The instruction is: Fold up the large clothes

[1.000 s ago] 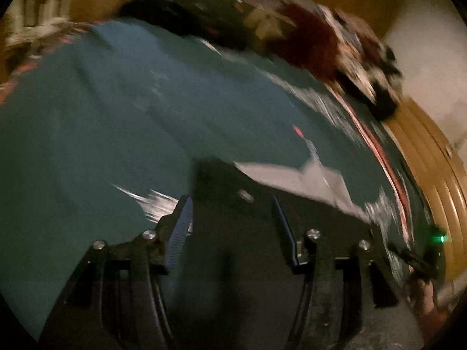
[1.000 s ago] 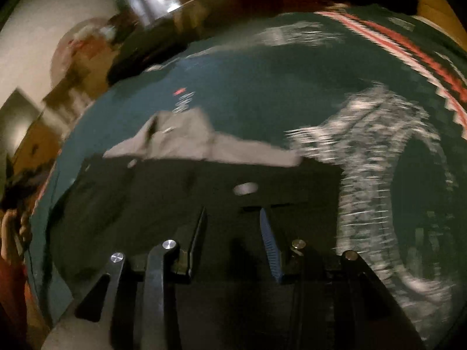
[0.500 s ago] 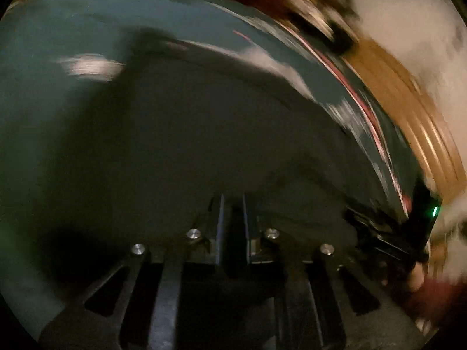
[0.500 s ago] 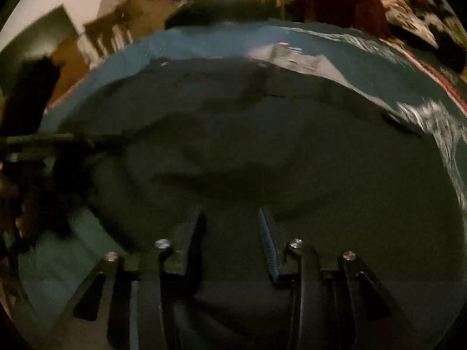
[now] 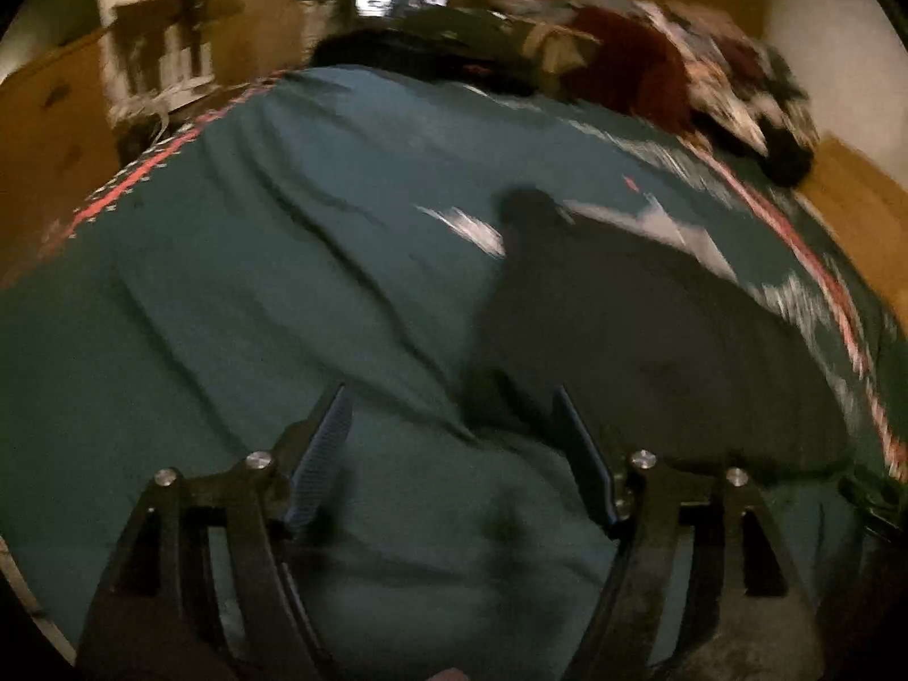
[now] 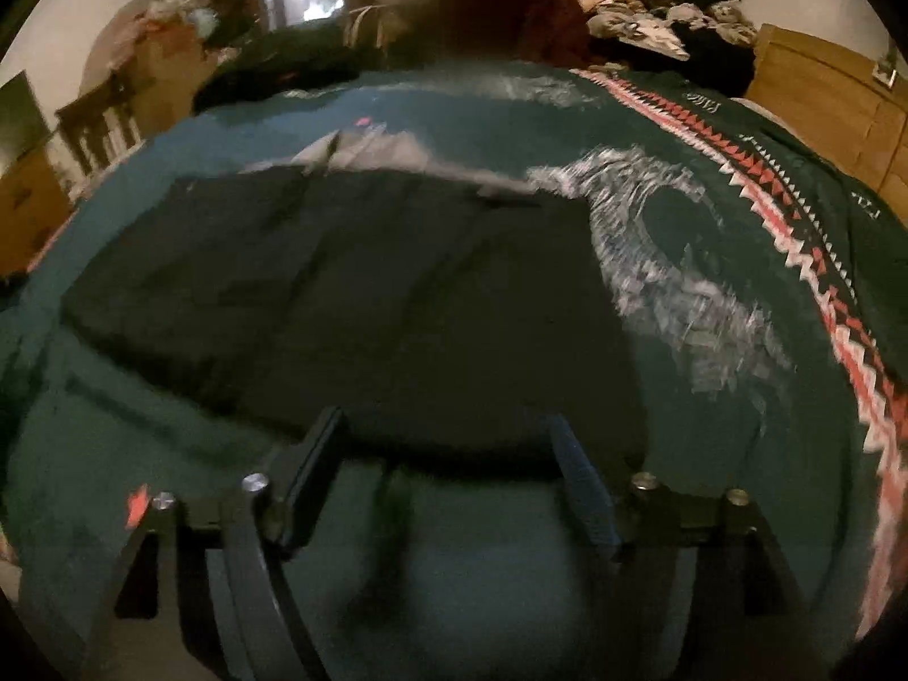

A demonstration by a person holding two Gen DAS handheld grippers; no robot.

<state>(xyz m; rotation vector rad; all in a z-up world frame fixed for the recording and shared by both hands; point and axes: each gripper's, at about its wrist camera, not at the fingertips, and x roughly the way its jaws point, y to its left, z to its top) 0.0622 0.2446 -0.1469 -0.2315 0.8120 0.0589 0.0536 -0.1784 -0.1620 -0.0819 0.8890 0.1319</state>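
Half a second ago the left gripper point(image 5: 451, 442) was closed on cloth; both it and the right gripper point(image 6: 448, 471) now stand spread, empty. The dark garment point(image 6: 352, 306) lies flat on the teal bedspread point(image 5: 227, 261), grey lining point(image 6: 374, 150) showing at its far edge.

large folded cloth garment point(image 6: 352, 295): black, grey lining strip | wide fabric bedspread point(image 5: 238, 261): teal, red-and-white triangle border, whitish swirl print, possibly blurred | heaped clothes pile point(image 6: 641, 17): mixed maroon, white, black
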